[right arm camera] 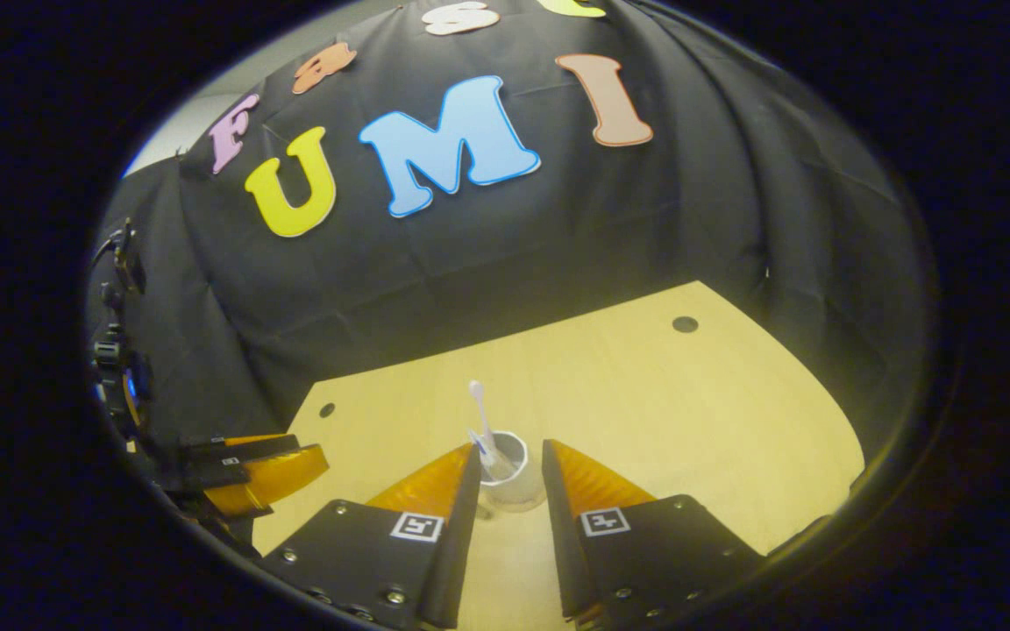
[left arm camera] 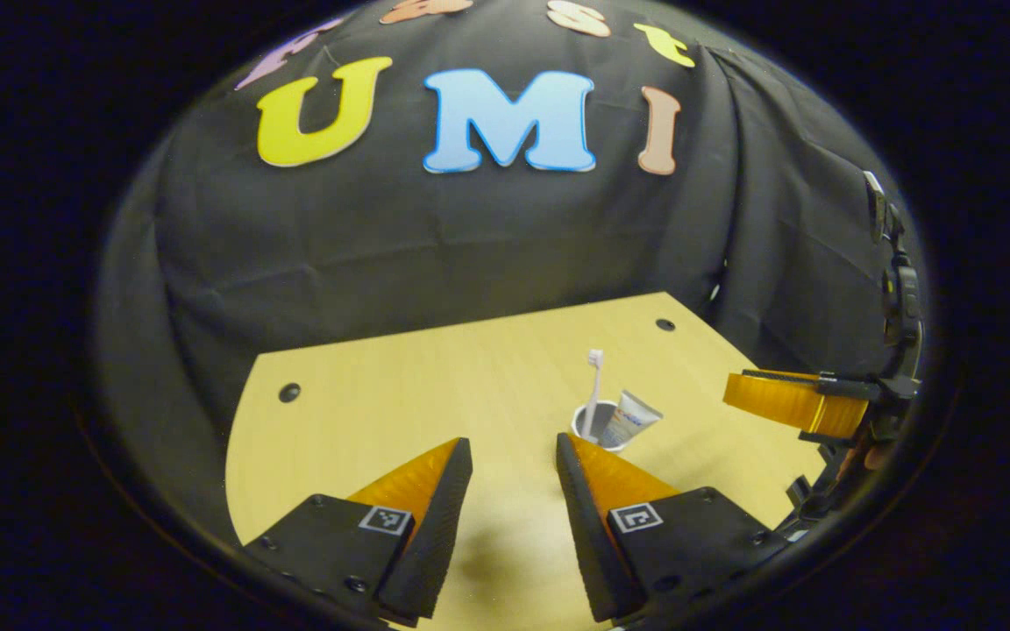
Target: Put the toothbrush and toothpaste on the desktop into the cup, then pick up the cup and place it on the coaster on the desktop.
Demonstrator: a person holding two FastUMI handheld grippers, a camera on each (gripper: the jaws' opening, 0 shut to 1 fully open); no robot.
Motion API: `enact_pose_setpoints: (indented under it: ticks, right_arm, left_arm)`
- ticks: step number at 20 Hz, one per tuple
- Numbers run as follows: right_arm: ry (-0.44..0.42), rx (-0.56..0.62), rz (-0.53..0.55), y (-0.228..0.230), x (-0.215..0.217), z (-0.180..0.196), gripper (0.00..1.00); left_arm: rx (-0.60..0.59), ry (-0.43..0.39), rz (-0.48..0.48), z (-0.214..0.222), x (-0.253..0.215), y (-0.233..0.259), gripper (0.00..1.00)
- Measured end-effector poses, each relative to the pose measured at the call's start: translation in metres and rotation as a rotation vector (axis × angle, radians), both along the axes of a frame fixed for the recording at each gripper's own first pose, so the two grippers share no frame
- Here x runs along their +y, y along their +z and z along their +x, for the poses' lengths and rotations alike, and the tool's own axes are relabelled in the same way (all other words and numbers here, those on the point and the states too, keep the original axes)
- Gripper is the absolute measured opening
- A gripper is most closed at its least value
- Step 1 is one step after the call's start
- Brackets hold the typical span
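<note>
Cup (right arm camera: 509,478) between parted right hand-held gripper (right arm camera: 509,469) fingers, mid-desktop (right arm camera: 689,412).

The lower wall of the cup (right arm camera: 512,478) is hidden between the fingers of the right gripper (right arm camera: 510,464) in the right gripper view; whether the pads touch it cannot be told. The toothpaste (right arm camera: 480,445) is seen there only as a sliver behind the toothbrush (right arm camera: 480,414). The left gripper (right arm camera: 273,469) is cut off by that view's edge.
</note>
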State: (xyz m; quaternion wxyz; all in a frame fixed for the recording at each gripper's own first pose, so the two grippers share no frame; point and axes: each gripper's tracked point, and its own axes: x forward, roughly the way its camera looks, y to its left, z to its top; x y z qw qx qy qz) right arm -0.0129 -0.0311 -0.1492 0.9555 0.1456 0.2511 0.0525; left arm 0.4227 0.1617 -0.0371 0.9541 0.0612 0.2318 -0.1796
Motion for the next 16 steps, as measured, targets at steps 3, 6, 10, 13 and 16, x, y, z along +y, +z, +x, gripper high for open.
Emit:
enact_pose_setpoints:
  ticks: [3,6,10,13,16]
  right_arm:
    - [0.026,-0.054,-0.012,0.020,0.006,0.009,0.42]
    - [0.042,-0.115,-0.062,0.038,0.010,0.011,0.42]
    - [0.016,-0.219,-0.138,0.074,0.005,0.006,0.42]
    - [-0.008,-0.281,-0.150,0.101,-0.002,0.000,0.41]
    - [-0.052,-0.316,-0.129,0.117,-0.015,0.002,0.41]
  left_arm:
    - [-0.165,0.085,-0.006,-0.010,0.028,0.038,0.68]
    - [-0.269,0.139,-0.042,-0.022,0.041,0.061,0.77]
    - [-0.412,0.272,-0.059,-0.021,0.075,0.083,0.84]
    - [-0.505,0.300,-0.089,-0.016,0.084,0.091,0.83]
    - [-0.570,0.325,-0.072,-0.025,0.088,0.113,0.82]
